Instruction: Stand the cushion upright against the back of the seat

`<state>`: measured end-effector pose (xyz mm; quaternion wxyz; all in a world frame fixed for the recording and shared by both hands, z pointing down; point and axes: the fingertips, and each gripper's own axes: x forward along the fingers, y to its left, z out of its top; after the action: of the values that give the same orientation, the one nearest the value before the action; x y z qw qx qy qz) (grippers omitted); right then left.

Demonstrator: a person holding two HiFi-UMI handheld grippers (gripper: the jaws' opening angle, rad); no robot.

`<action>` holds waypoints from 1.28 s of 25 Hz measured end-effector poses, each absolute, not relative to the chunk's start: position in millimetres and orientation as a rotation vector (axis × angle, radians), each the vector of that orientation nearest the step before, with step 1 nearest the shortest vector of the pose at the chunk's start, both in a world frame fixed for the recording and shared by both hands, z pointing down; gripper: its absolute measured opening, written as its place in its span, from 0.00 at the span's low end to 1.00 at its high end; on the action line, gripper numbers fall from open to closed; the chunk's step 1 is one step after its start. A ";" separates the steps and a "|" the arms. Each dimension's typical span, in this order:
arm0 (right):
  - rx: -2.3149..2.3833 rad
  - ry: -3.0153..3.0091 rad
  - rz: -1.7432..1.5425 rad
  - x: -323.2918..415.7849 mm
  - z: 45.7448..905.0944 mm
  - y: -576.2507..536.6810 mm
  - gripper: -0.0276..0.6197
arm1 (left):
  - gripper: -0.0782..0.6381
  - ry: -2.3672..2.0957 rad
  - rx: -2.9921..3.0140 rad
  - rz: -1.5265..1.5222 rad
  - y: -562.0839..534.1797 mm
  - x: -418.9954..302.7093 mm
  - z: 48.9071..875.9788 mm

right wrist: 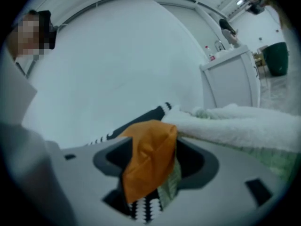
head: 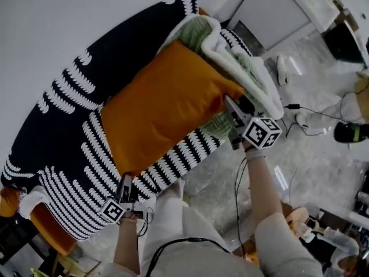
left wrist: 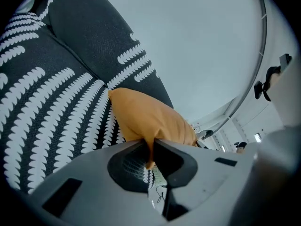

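Observation:
An orange cushion (head: 164, 105) lies slanted on the black-and-white patterned seat (head: 75, 154), its upper edge against the seat back (head: 115, 56). My left gripper (head: 127, 182) is at the cushion's near left corner. In the left gripper view that gripper (left wrist: 149, 146) is shut on the orange corner (left wrist: 146, 117). My right gripper (head: 233, 105) is at the cushion's right corner. In the right gripper view its (right wrist: 153, 147) jaws stand wide apart, and the orange corner (right wrist: 150, 159) hangs loose between them with gaps on both sides.
A white and green fluffy blanket (head: 245, 68) is heaped on the seat's right end, right behind the cushion (right wrist: 235, 121). A white cabinet (head: 277, 10) stands beyond it. Cables (head: 294, 105) and shoes (head: 351, 133) lie on the pale floor. The person's legs (head: 173, 212) are close to the seat's front.

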<state>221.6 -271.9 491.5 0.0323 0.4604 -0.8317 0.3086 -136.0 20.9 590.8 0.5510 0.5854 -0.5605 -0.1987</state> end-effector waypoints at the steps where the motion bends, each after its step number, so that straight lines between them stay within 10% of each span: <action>1: 1.402 -2.564 0.941 217.4 489.9 -274.7 0.48 | 0.18 -1.327 1.383 -0.462 20.4 -138.5 590.1; 13: 1.315 -2.593 0.797 192.1 465.2 -267.4 0.14 | 0.18 -1.361 1.457 -0.402 16.4 -153.2 571.4; 32: 1.010 -2.706 0.676 132.9 425.0 -214.6 0.10 | 0.18 -1.641 1.447 -0.711 73.2 -202.7 503.1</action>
<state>132.9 -214.6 425.0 0.0875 0.3392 -0.9087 0.2270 -202.7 73.2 503.1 0.4083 0.5744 -0.6510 -0.2821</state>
